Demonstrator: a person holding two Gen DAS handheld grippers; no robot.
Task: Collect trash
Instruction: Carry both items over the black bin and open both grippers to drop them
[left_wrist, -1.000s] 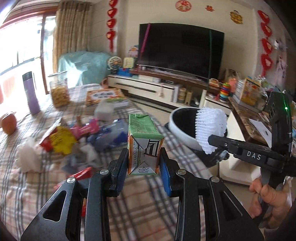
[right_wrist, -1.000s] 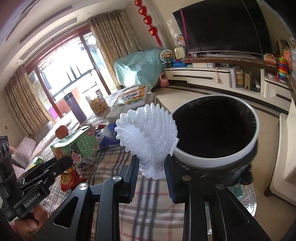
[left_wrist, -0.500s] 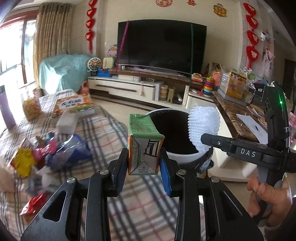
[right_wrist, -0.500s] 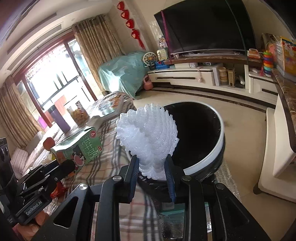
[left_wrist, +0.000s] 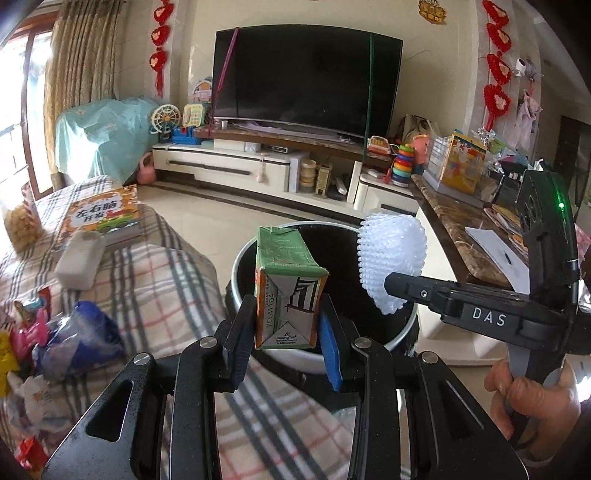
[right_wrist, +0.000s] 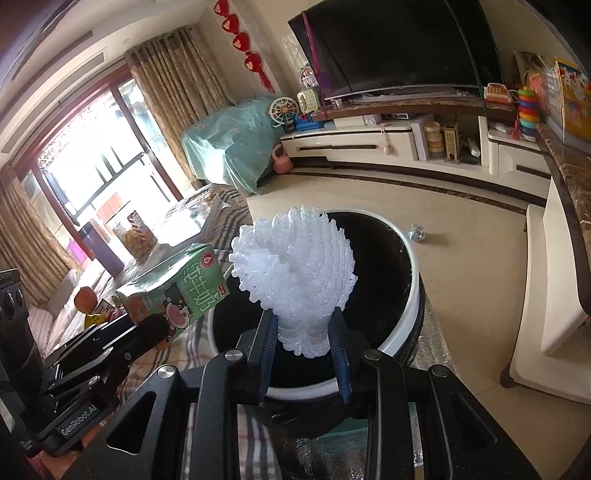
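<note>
My left gripper (left_wrist: 282, 332) is shut on a green and orange milk carton (left_wrist: 286, 291), held upright at the near rim of a round white trash bin (left_wrist: 240, 258) with a black liner. My right gripper (right_wrist: 304, 341) is shut on a white foam fruit net (right_wrist: 295, 269) and holds it over the bin's black opening (right_wrist: 380, 273). The net also shows in the left wrist view (left_wrist: 391, 254), and the carton in the right wrist view (right_wrist: 177, 291). Both grippers are side by side, the left one lower left of the right.
The plaid-covered table (left_wrist: 159, 280) holds several wrappers (left_wrist: 74, 339), a white box (left_wrist: 79, 258), a picture book (left_wrist: 103, 214) and a snack jar (left_wrist: 18, 221). A crumpled foil ball (right_wrist: 417, 233) lies on the floor beyond the bin. A marble counter (left_wrist: 461, 236) stands to the right.
Both grippers have swung right, away from the wrapper pile, and closer to the bin. The carton and net now sit at the bin's opening. Both grips are unchanged.
</note>
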